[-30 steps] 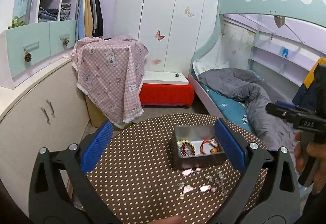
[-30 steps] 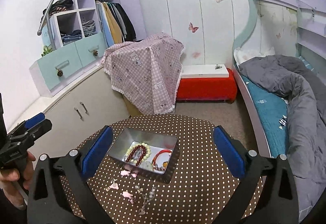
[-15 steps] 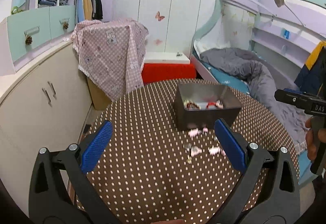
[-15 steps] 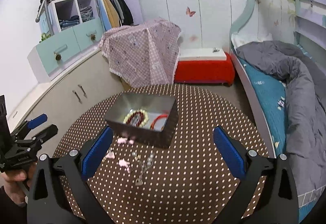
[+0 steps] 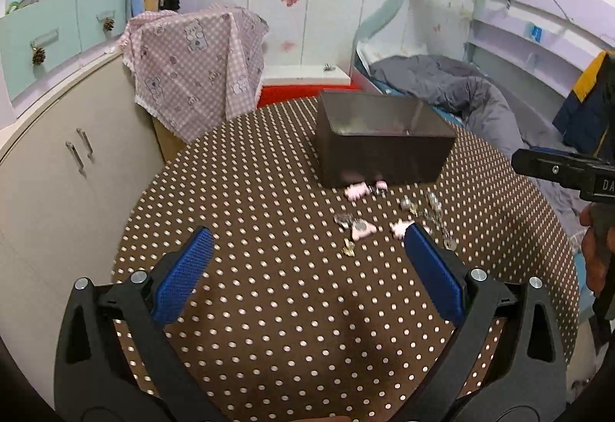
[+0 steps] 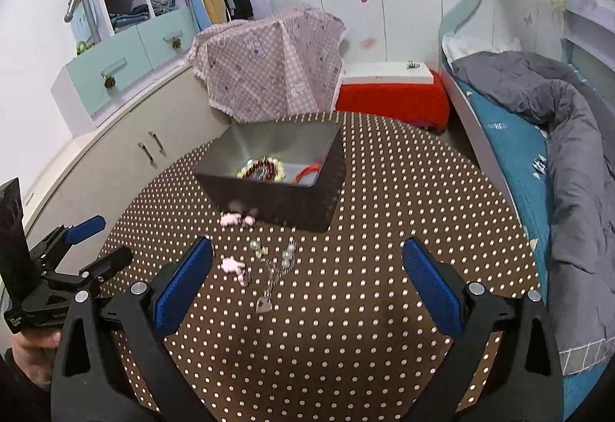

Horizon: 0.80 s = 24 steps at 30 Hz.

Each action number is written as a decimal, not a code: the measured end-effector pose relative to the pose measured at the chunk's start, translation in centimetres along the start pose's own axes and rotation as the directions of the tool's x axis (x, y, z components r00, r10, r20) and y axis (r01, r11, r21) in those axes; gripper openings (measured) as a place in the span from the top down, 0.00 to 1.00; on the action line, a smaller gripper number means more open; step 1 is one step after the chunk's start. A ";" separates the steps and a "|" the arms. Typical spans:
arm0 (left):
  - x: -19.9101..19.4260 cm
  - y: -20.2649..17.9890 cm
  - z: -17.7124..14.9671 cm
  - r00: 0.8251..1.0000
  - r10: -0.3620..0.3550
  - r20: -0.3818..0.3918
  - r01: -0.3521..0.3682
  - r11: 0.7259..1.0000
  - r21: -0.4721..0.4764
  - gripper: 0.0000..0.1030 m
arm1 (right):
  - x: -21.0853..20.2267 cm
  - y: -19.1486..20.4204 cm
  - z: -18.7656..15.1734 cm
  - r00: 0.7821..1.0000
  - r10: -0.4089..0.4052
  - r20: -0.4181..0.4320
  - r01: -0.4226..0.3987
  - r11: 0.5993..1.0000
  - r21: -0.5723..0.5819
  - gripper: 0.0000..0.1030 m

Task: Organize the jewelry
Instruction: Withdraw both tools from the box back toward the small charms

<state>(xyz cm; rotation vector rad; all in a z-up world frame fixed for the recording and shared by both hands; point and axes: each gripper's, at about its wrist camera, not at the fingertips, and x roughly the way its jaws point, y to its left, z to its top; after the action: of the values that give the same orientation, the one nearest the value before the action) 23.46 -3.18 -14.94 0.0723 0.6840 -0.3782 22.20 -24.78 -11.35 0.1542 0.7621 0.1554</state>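
Brown cloth with white polka dots covers the round table (image 5: 246, 191), and on it, toward the far side, stands a dark metal tin (image 5: 380, 137) with its top open. From the right wrist view I can see into the tin: a beaded bracelet (image 6: 263, 170) of cream and dark red beads lies on its floor, and a red bangle (image 6: 307, 170) rests beside it against the right wall.

Loose jewelry is scattered on the cloth just in front of the tin. Two small pink pieces (image 6: 236, 218) sit touching or nearly touching the tin's near wall. A little closer lie another pink charm (image 6: 232, 264), a pair of pearl earrings (image 6: 286, 255) and a thin silver chain with a heart pendant (image 6: 264, 304) at its near end.

The left gripper (image 5: 305, 260) hangs over the near part of the table with its blue-padded fingers spread wide and nothing between them; its right pad is just beside the nearest pink charm (image 5: 363, 228). The right gripper (image 6: 307, 268) is likewise spread wide and holds nothing, with the chain and earrings lying on the cloth between its fingers.

Behind the table a pink checked cloth (image 6: 269, 72) drapes over some furniture, and a red bench (image 6: 392, 99) sits by the bed (image 6: 538, 122).
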 end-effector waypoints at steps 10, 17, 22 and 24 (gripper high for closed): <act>4.7 -1.7 -0.6 0.993 -0.006 -0.116 0.015 0.997 0.072 0.21 | 1.9 -0.6 -1.0 0.998 -0.004 -0.057 0.005 1.000 0.010 0.08; 6.5 -2.6 -0.3 0.978 -0.075 -0.196 0.093 0.992 0.085 0.70 | 4.4 -0.4 -1.5 0.994 -0.030 -0.104 0.027 0.999 -0.029 0.08; 6.6 -2.7 -0.2 0.970 -0.134 -0.202 0.149 0.987 0.062 0.91 | 6.8 0.9 -1.3 0.991 -0.020 -0.132 0.008 0.996 -0.092 0.20; 6.5 -2.5 -0.1 0.969 -0.145 -0.198 0.157 0.986 0.048 0.91 | 7.7 1.2 -1.2 0.989 -0.031 -0.142 0.016 0.994 -0.104 0.31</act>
<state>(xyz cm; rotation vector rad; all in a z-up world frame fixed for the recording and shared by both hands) 27.07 -7.57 -18.96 0.1184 0.8734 -0.5442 26.76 -22.03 -17.10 0.0366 0.8965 0.1844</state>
